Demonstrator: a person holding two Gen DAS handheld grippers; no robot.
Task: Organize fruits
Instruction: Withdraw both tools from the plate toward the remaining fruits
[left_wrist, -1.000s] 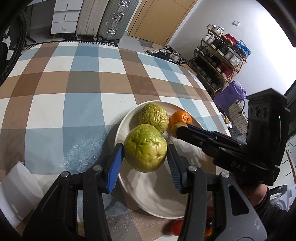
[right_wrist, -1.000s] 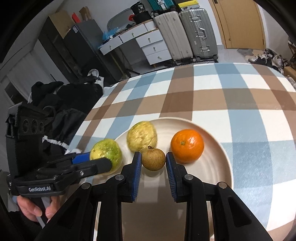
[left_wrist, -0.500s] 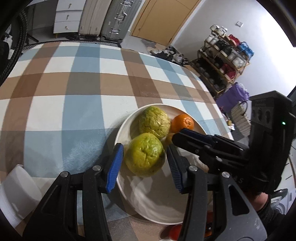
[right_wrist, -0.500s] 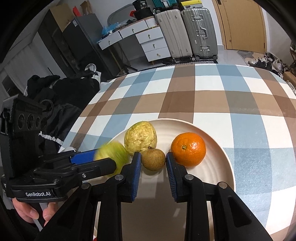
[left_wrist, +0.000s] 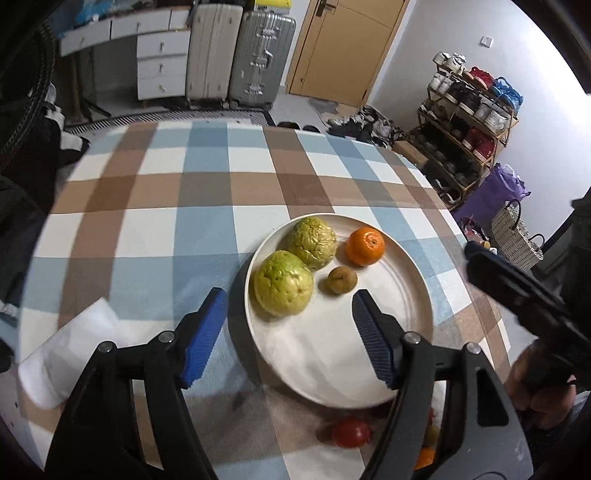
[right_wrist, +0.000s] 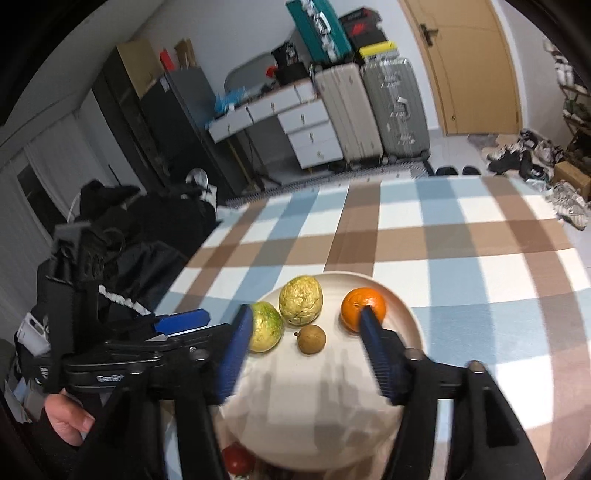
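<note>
A white plate on the checked tablecloth holds a green guava, a wrinkled yellow-green fruit, an orange and a small brown fruit. My left gripper is open and empty, raised above the plate's near side. My right gripper is open and empty, above the plate, with the brown fruit, the guava, the wrinkled fruit and the orange lying ahead of its fingers.
A red tomato and another orange piece lie on the cloth just short of the plate; the tomato also shows in the right wrist view. A white napkin lies at the left. Suitcases, drawers and a shoe rack stand beyond the table.
Both grippers have opened and pulled back and up. The guava has left my left gripper and the small brown fruit has left my right; both now rest on the plate.
</note>
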